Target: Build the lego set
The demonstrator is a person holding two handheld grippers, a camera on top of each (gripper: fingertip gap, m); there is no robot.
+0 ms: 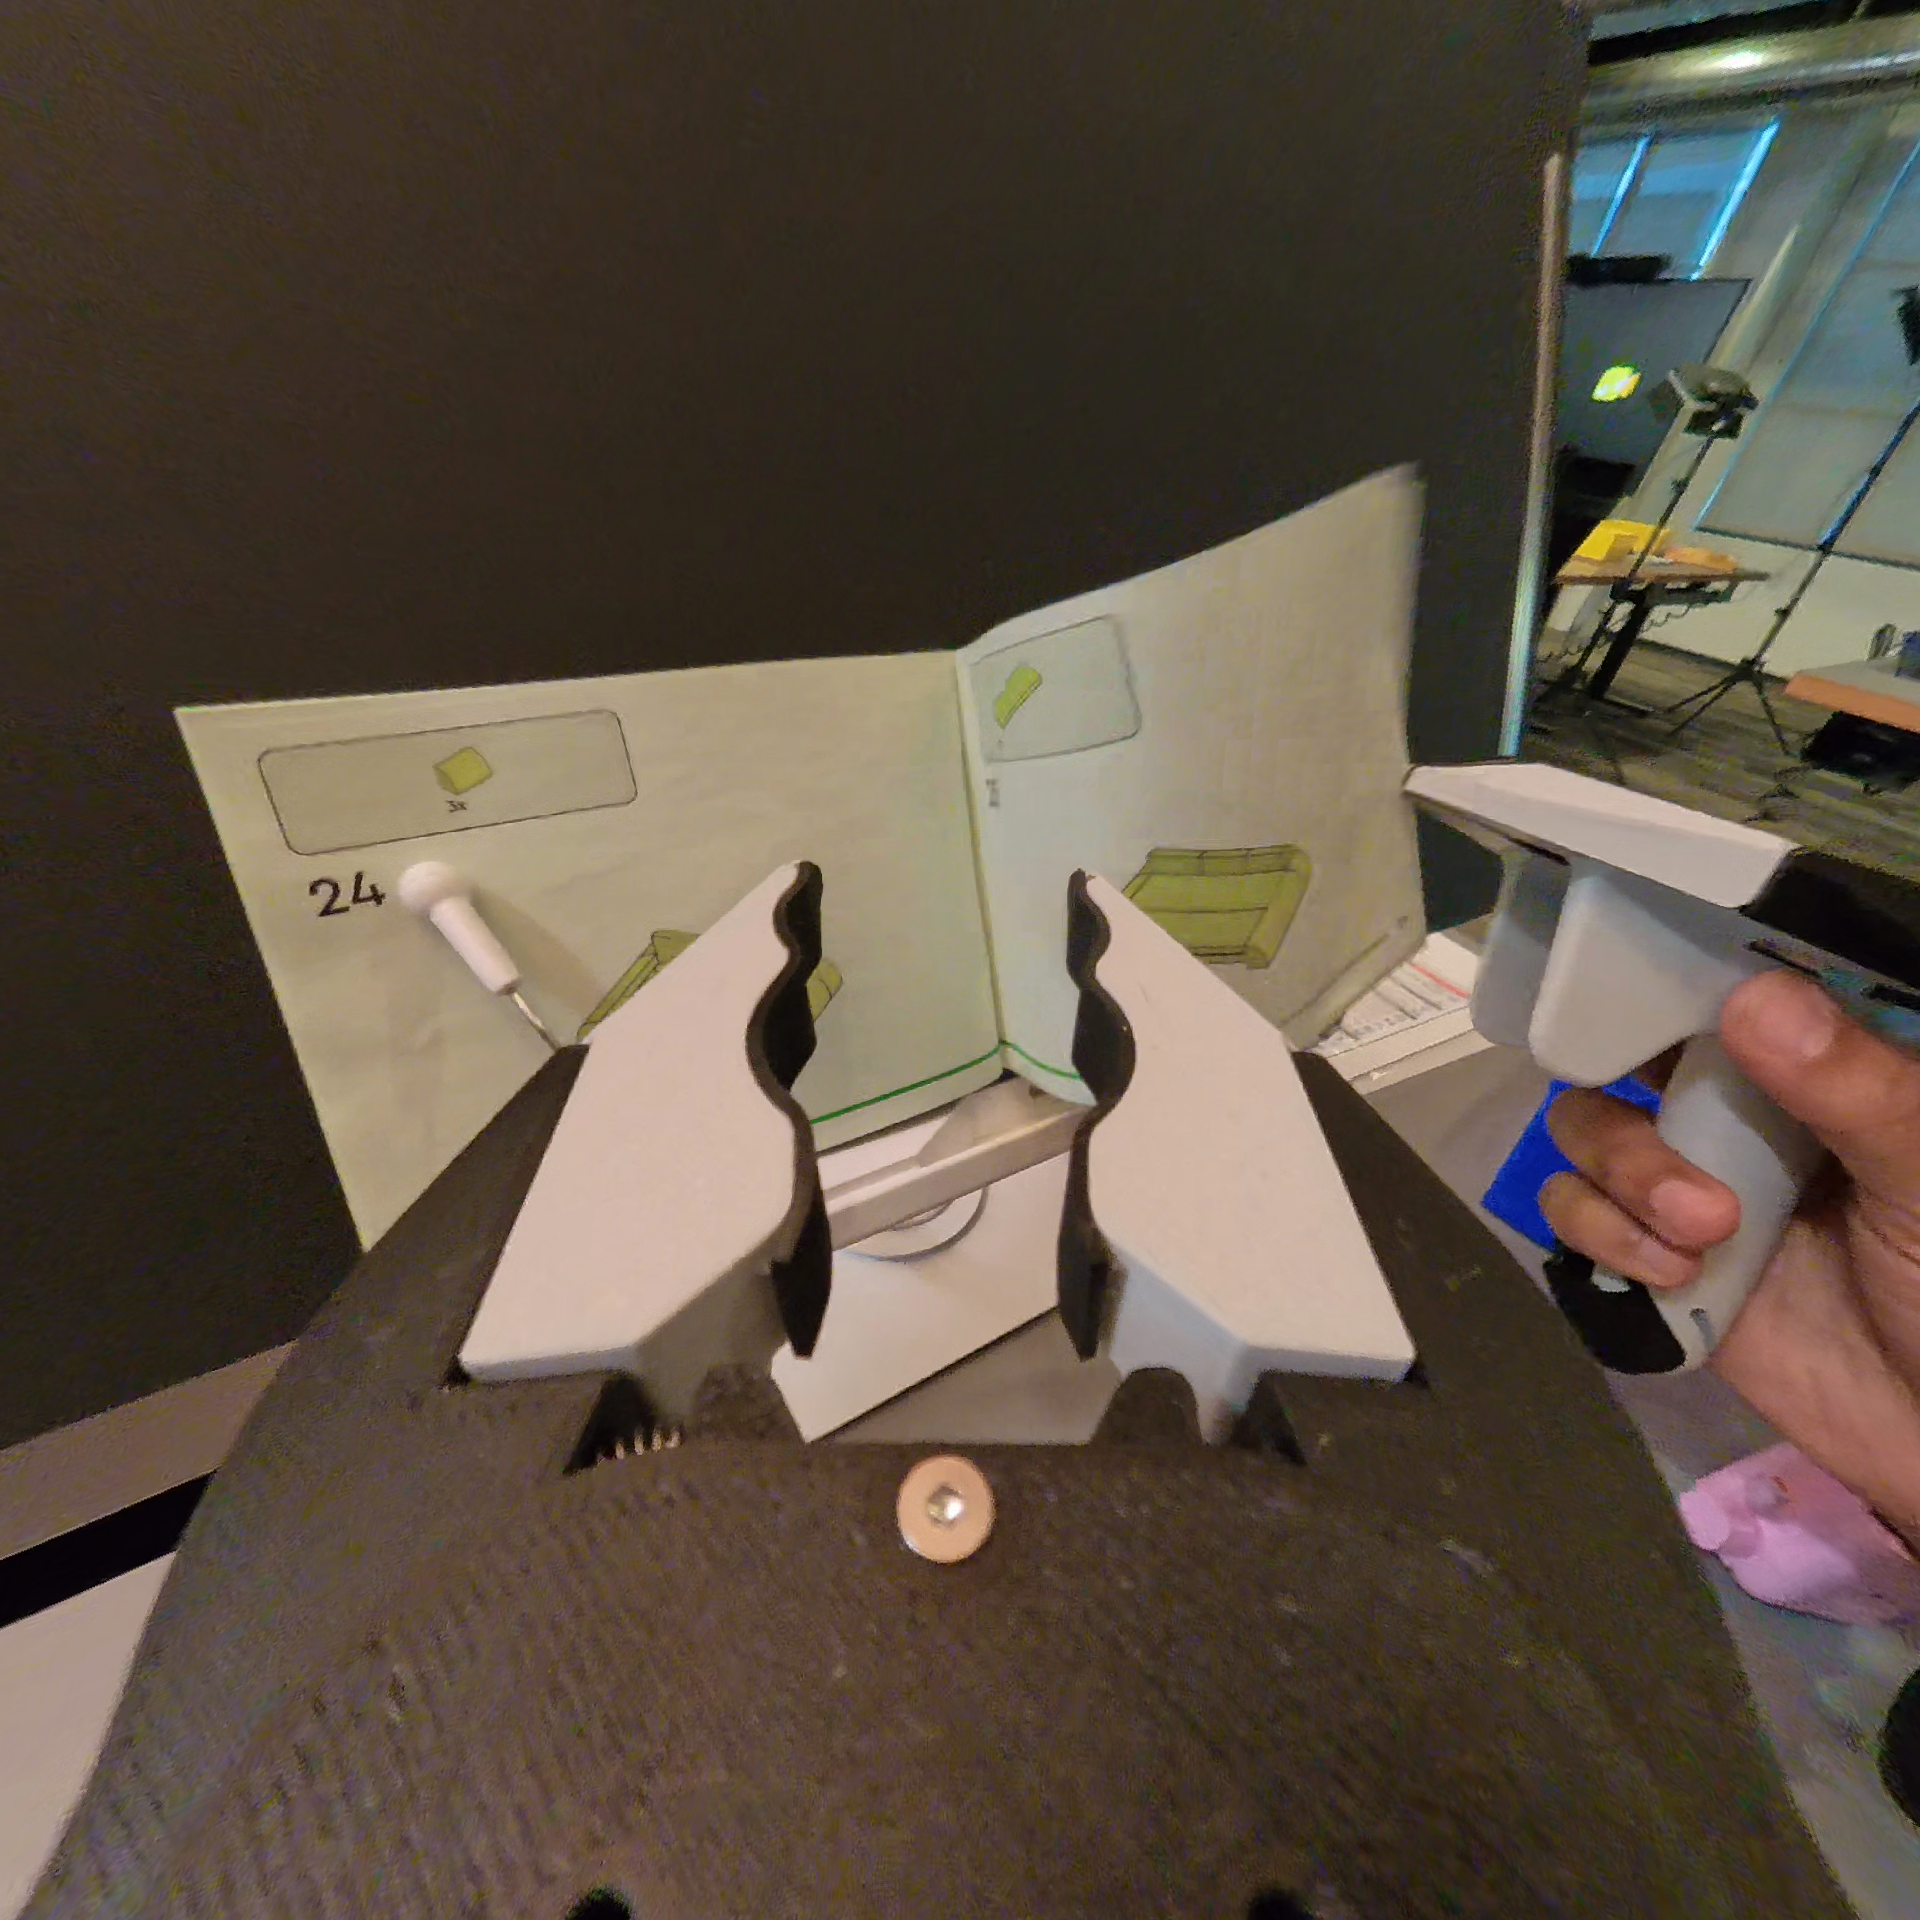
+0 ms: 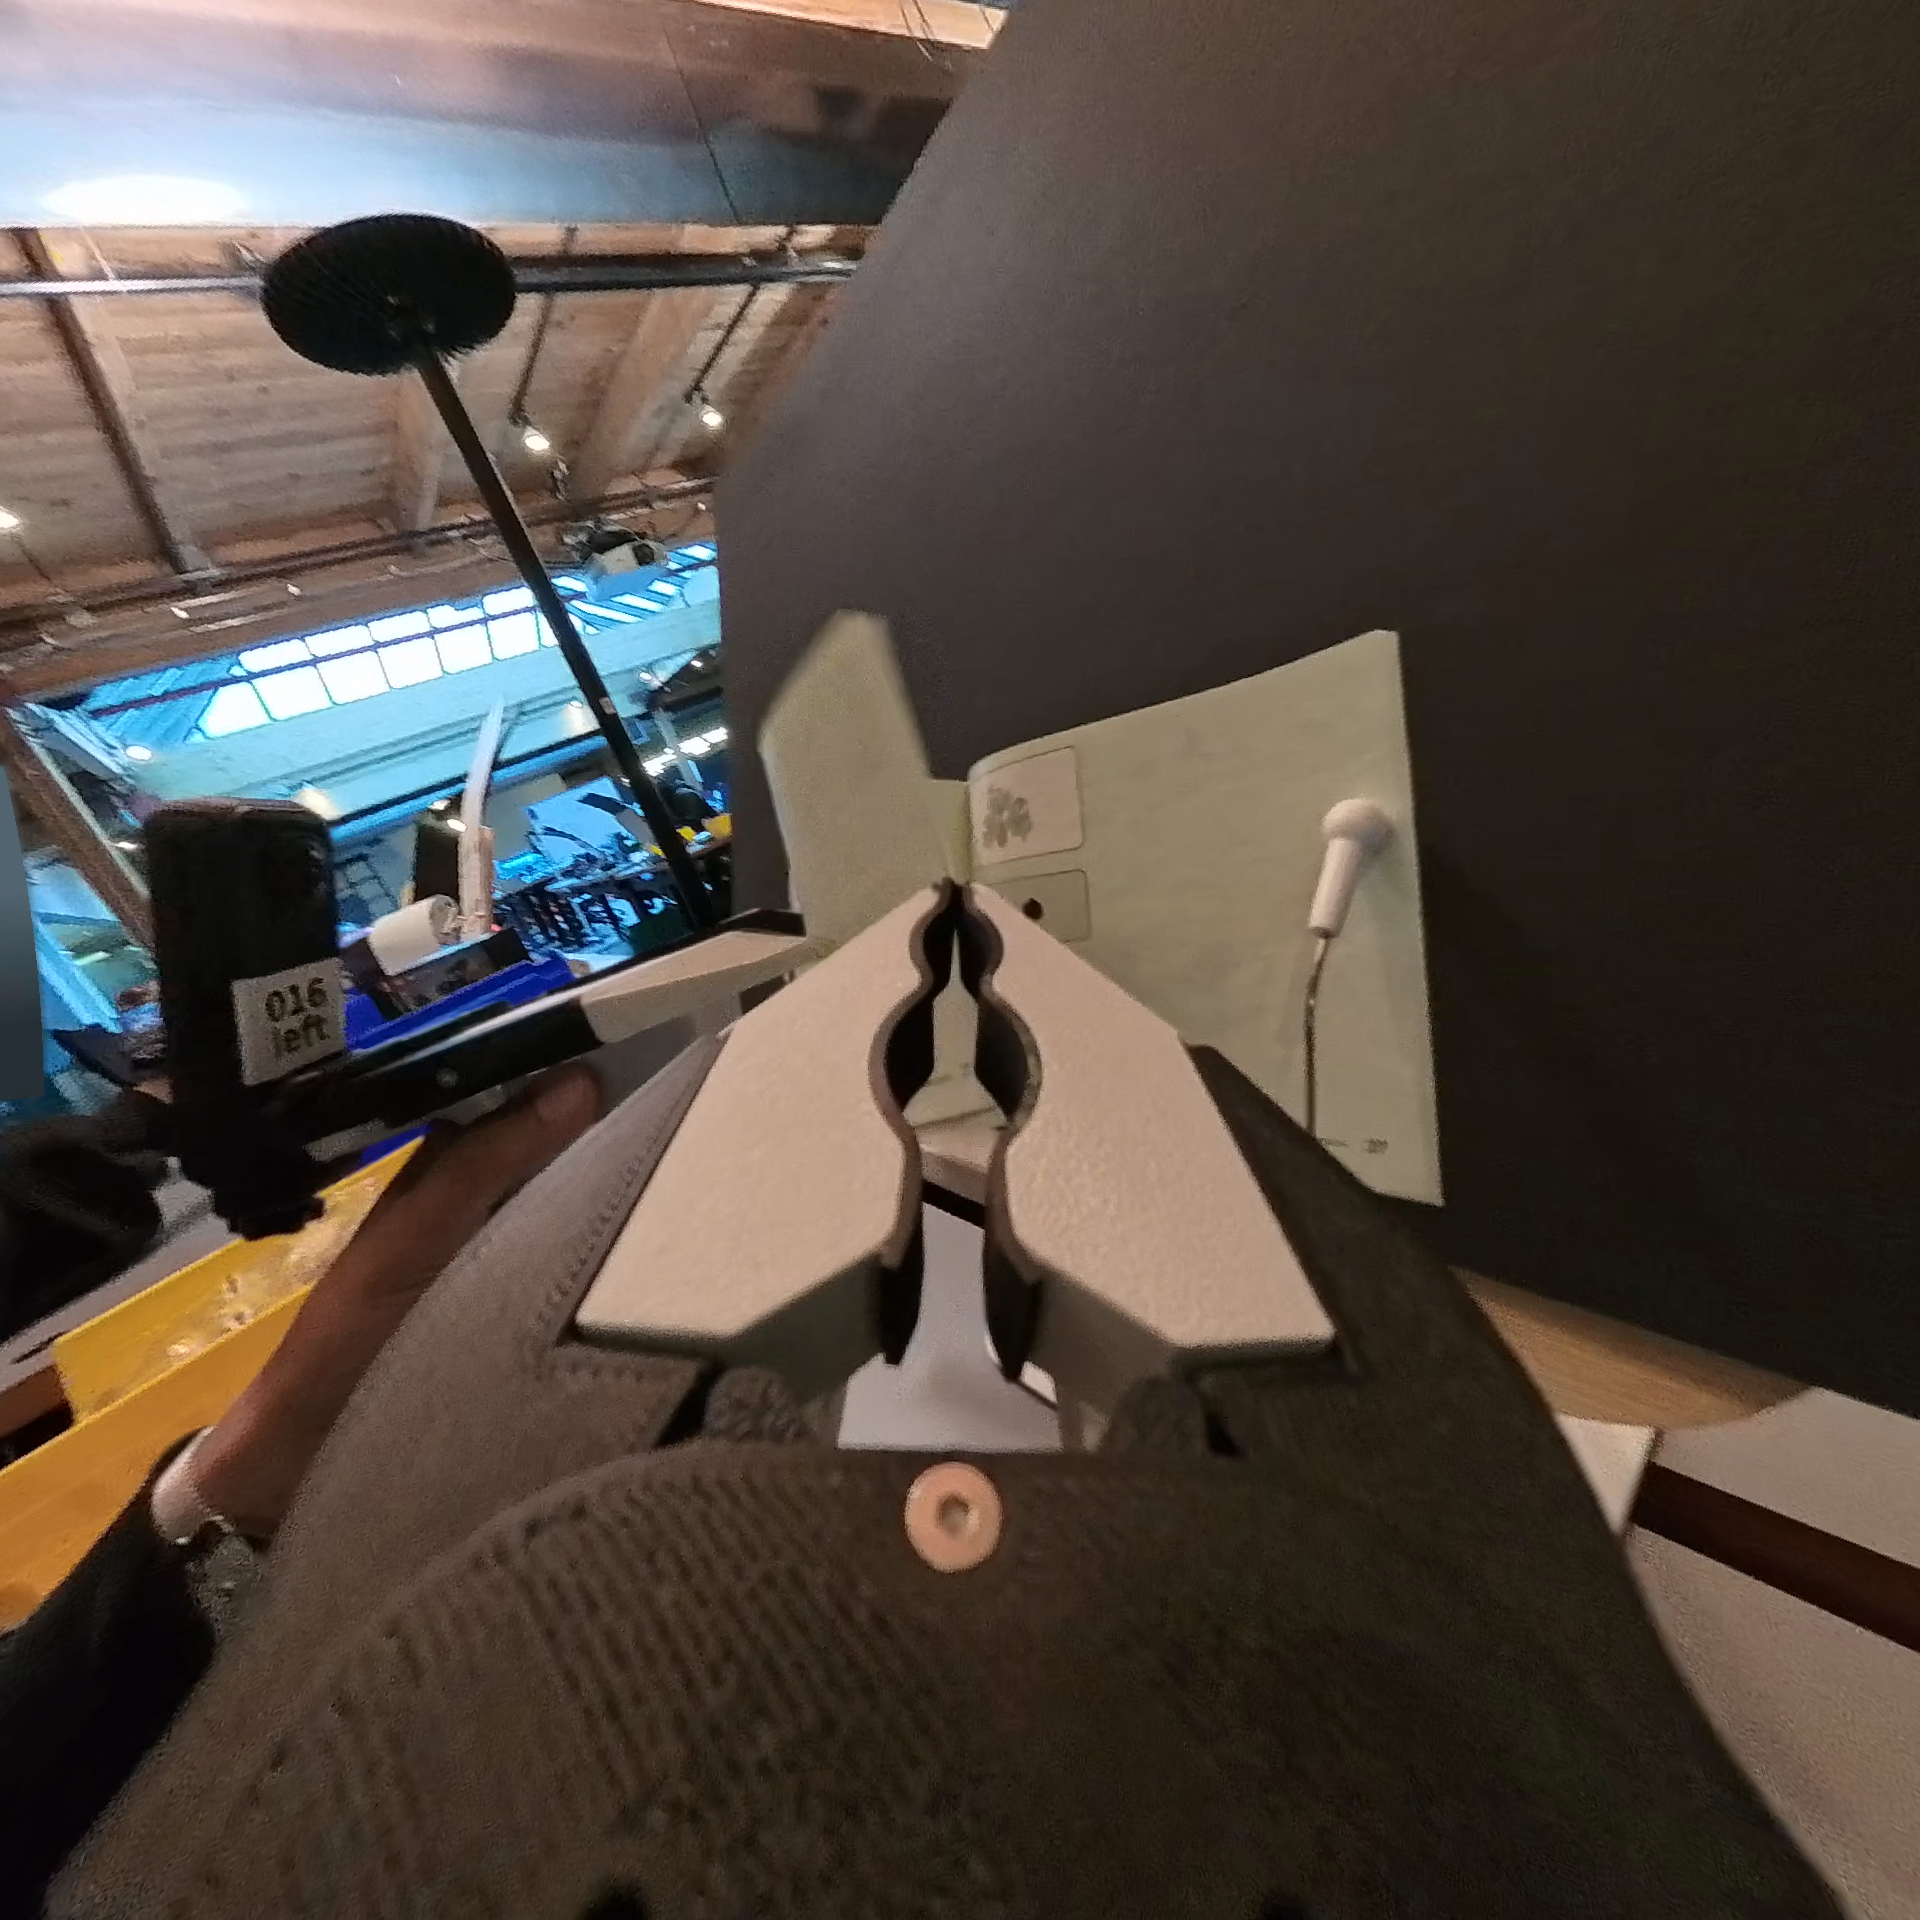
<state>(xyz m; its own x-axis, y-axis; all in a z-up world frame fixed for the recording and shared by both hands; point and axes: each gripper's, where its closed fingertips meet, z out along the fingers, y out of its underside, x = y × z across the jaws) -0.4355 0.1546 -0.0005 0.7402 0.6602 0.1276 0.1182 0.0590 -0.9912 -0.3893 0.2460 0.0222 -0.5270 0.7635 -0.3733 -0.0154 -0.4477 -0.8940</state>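
An open instruction booklet (image 1: 727,831) stands on a metal holder (image 1: 966,1153) against a dark board (image 1: 727,364). My left gripper (image 1: 940,894) is open and empty, held just in front of the booklet. My right gripper (image 2: 954,891) is shut, its tips at the edge of the booklet's lifted, curved right page (image 2: 842,769); it seems to pinch that page. In the left wrist view the right gripper (image 1: 1418,795) touches the page (image 1: 1247,748) at its right edge. The left gripper (image 2: 805,943) shows at the left of the right wrist view.
White clips pin the left page (image 1: 447,914) and the page behind (image 2: 1345,862). A blue item (image 1: 1522,1164) and a pink object (image 1: 1787,1548) lie at the right of the table. A yellow bin (image 2: 156,1382) stands at the left. Left tips and right tips are each some 30 centimeters from the pink object (image 1: 1787,1548).
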